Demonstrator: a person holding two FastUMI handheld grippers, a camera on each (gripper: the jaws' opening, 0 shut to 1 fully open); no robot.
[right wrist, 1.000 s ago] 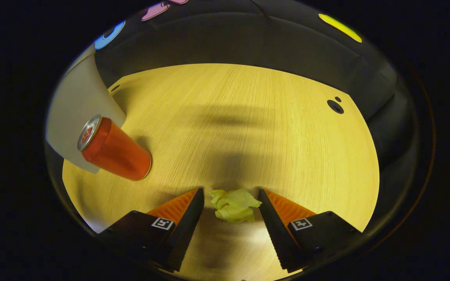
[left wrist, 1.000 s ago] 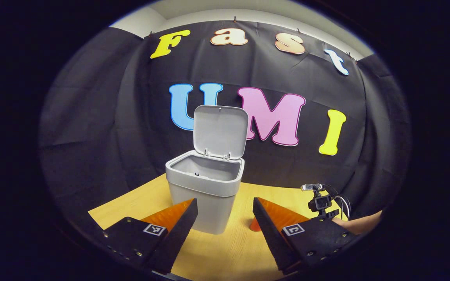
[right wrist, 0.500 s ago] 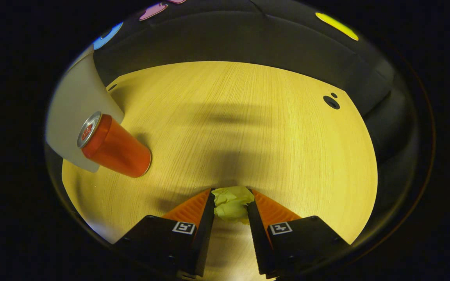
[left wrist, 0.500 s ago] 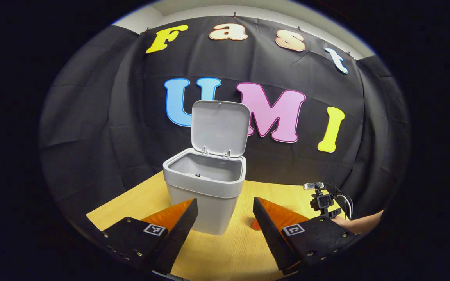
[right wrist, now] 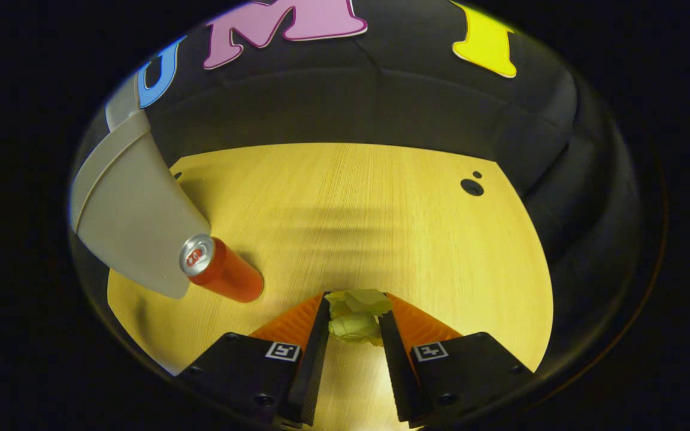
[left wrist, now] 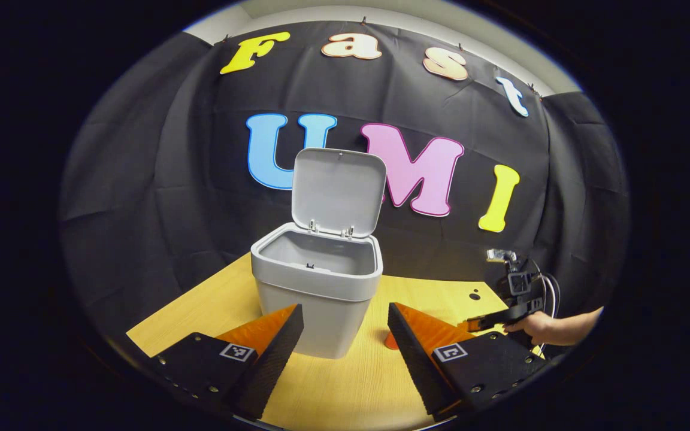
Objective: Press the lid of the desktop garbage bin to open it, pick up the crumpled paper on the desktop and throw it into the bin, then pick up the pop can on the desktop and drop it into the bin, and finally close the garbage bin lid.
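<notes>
Right claw (right wrist: 354,320), spread a second ago, now pinches the crumpled paper (right wrist: 357,316) and has lifted it off the table (right wrist: 381,209). Left claw (left wrist: 345,335) stays spread facing the garbage bin (left wrist: 315,287), lid (left wrist: 338,190) up. Pop can (right wrist: 222,276) stands beside the bin. Paper pickup looks done; carry to bin next.

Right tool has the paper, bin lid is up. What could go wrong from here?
1. The right tool pinches the crumpled paper near the fingertips; a loose wad could slip out on the way.
2. The pop can stands beside the bin, on the likely path; a low swing could topple it.
3. The lid stands upright over the opening; bumping it might drop it shut.
</notes>
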